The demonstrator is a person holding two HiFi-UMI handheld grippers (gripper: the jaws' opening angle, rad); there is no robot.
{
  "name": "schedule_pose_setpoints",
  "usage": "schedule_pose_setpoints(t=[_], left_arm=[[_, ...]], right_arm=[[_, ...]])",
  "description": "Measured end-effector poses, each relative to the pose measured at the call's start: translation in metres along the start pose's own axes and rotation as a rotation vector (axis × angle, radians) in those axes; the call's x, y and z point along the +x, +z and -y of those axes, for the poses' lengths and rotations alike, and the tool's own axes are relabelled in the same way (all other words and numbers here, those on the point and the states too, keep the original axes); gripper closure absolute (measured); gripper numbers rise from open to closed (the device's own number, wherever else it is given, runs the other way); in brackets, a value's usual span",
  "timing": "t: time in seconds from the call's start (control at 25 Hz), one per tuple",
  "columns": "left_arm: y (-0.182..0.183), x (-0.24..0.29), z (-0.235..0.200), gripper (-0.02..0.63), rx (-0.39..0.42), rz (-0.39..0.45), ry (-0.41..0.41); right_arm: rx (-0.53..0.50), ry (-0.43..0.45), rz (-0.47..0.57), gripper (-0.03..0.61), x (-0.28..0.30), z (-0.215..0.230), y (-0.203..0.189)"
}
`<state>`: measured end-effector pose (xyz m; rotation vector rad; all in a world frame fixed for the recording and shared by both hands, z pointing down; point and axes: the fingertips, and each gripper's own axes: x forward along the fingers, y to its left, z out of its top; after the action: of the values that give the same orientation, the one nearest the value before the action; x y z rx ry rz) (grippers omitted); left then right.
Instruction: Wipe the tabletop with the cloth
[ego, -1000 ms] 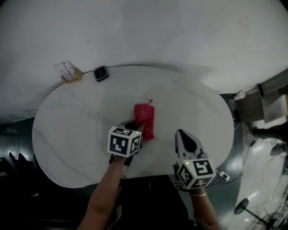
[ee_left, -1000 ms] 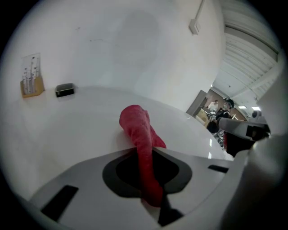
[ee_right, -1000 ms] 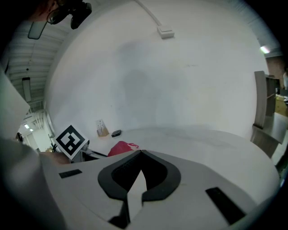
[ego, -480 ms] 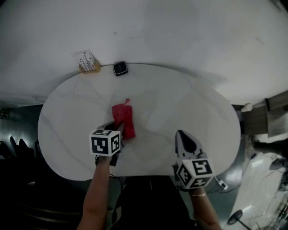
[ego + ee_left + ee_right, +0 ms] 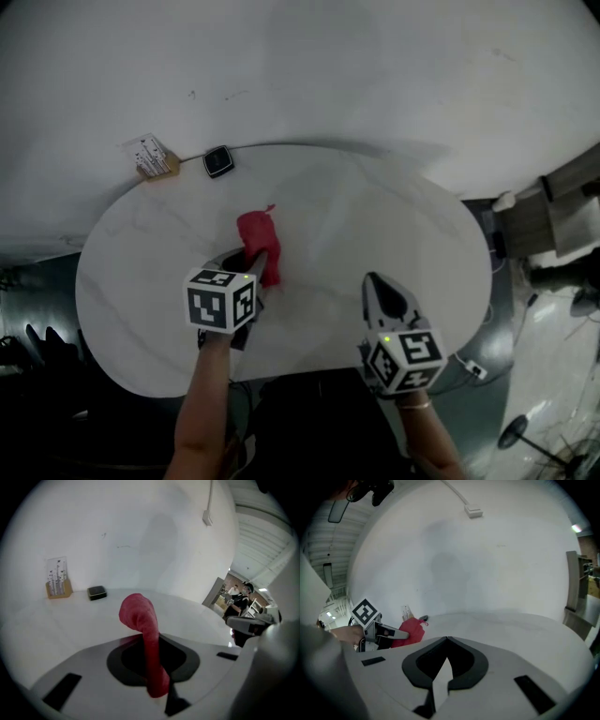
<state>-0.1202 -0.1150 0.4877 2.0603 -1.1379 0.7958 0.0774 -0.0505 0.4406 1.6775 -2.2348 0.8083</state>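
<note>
A red cloth (image 5: 260,246) lies bunched on the white oval tabletop (image 5: 375,216), left of its middle. My left gripper (image 5: 253,272) is shut on the cloth's near end. In the left gripper view the cloth (image 5: 139,614) rises from between the jaws of my left gripper (image 5: 157,686) and curls over to the left. My right gripper (image 5: 378,289) hovers over the table's near right part, shut with nothing in it. The right gripper view shows its jaws meeting at the tips of my right gripper (image 5: 447,640), with the cloth (image 5: 408,631) and left gripper (image 5: 386,632) far off to the left.
A card holder on a wooden base (image 5: 150,157) and a small black box (image 5: 217,160) stand at the table's far left edge, by a white wall. The same card holder (image 5: 57,578) and box (image 5: 96,592) appear ahead of the cloth. Furniture and cables (image 5: 553,225) lie right of the table.
My left gripper has dragged the cloth leftward over the tabletop, then a little back toward the right and farther away. The right gripper has hardly moved.
</note>
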Motion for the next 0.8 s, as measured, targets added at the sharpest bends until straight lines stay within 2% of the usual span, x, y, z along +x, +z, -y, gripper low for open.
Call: schedule_pose_setpoints(t=[0.28, 0.44, 0.6, 0.8], left_arm=[[0.06, 0.057, 0.12, 0.563, 0.057, 0.045, -0.281], [0.071, 0.094, 0.181, 0.563, 0.086, 0.008, -0.389], [0.066, 0.128, 0.204, 0.563, 0.119, -0.055, -0.381], [0.051, 0.144, 0.174, 0.563, 0.095, -0.116, -0.295]], right_arm=[[0.041, -0.077, 0.016, 0.577, -0.015, 0.031, 0.0], [0.066, -0.127, 0.019, 0.577, -0.025, 0.051, 0.0], [0.083, -0.152, 0.014, 0.577, -0.03, 0.063, -0.003], [0.08, -0.138, -0.003, 0.575, -0.024, 0.063, -0.003]])
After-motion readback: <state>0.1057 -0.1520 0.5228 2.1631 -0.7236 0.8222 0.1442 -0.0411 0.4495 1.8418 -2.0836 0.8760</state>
